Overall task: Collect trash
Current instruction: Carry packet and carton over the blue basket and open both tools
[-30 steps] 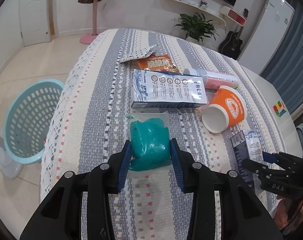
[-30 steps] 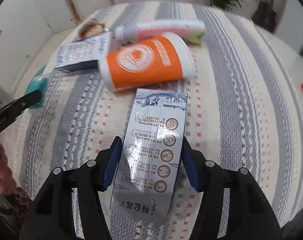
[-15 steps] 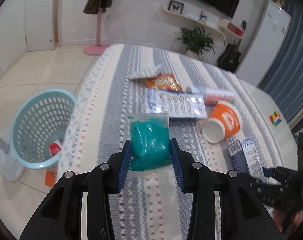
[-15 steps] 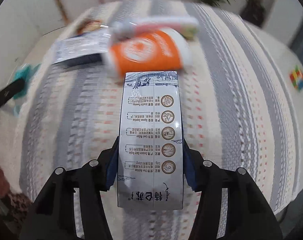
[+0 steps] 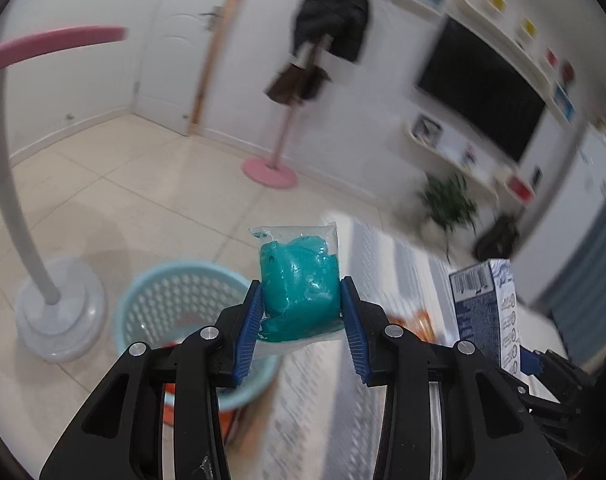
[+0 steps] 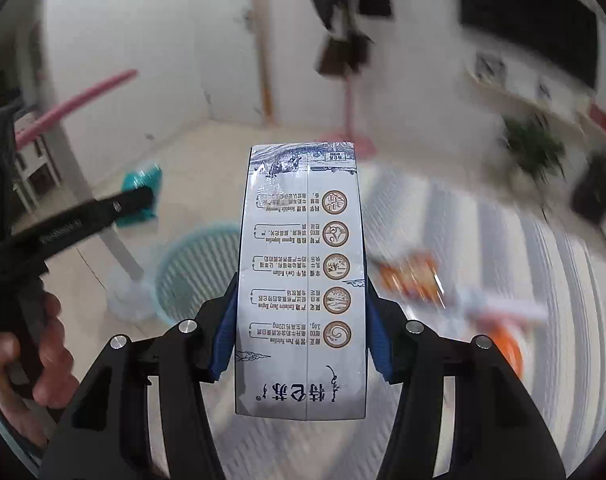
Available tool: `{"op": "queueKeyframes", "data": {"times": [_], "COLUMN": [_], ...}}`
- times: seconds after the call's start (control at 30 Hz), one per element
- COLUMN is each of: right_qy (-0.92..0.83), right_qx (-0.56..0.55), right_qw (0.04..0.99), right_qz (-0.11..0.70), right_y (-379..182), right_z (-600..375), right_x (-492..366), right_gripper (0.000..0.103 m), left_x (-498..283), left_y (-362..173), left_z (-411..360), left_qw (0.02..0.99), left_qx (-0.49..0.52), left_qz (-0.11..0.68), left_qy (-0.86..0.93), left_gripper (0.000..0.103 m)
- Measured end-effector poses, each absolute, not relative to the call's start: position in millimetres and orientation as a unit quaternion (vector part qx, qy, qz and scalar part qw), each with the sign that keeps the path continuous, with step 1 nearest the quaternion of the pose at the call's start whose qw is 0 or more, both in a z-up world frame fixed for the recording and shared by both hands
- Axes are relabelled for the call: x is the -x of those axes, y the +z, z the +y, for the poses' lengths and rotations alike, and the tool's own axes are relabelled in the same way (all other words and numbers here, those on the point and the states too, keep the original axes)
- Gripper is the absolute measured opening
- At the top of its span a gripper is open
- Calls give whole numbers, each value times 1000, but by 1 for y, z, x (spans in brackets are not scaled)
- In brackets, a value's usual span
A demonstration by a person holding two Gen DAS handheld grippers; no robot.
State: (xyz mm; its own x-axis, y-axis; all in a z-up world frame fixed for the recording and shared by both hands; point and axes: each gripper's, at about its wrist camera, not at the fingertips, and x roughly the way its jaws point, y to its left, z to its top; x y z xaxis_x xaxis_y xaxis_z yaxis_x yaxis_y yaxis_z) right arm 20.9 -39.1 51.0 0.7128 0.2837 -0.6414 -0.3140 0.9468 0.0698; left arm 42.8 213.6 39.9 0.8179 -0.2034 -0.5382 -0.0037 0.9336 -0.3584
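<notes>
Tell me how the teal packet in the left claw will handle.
The teal packet probably handles soft and floppy: it bulges lumpily between the left claw's pads. Its glossy clear wrapper may be slippery. It looks light, likely dropping limply into the basket.

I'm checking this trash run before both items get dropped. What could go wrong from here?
1. The teal packet is soft; held by its lower part in the left gripper, it might sag or slip out short of the blue basket.
2. The milk carton sticks out far beyond the right gripper, so it could pivot or strike the basket's rim.
3. Both grippers are close together, so they may collide over the basket's one opening.
</notes>
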Motion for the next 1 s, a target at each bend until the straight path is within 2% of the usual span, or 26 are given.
{"op": "queueKeyframes", "data": {"times": [0.2, 0.67, 0.8, 1.0], "right_qy": [209, 197, 197, 201], "right_qx": [3, -35, -64, -68], "right_qw": [916, 874, 864, 857], "right_qz": [342, 443, 460, 469], "right_y": [50, -62, -76, -83], "right_z": [21, 84, 77, 76], "right_x": [-80, -169, -187, -185], "right_gripper": [52, 52, 54, 57], "left_x": [-78, -128, -124, -118], "left_y": [13, -87, -92, -89], "left_z": [261, 301, 308, 313], "left_qw": [928, 876, 877, 879], "left_qx": [202, 215, 214, 222], "left_qz": [312, 430, 430, 421], "left_qy": [-10, 28, 40, 40], "left_gripper": [37, 40, 59, 60]}}
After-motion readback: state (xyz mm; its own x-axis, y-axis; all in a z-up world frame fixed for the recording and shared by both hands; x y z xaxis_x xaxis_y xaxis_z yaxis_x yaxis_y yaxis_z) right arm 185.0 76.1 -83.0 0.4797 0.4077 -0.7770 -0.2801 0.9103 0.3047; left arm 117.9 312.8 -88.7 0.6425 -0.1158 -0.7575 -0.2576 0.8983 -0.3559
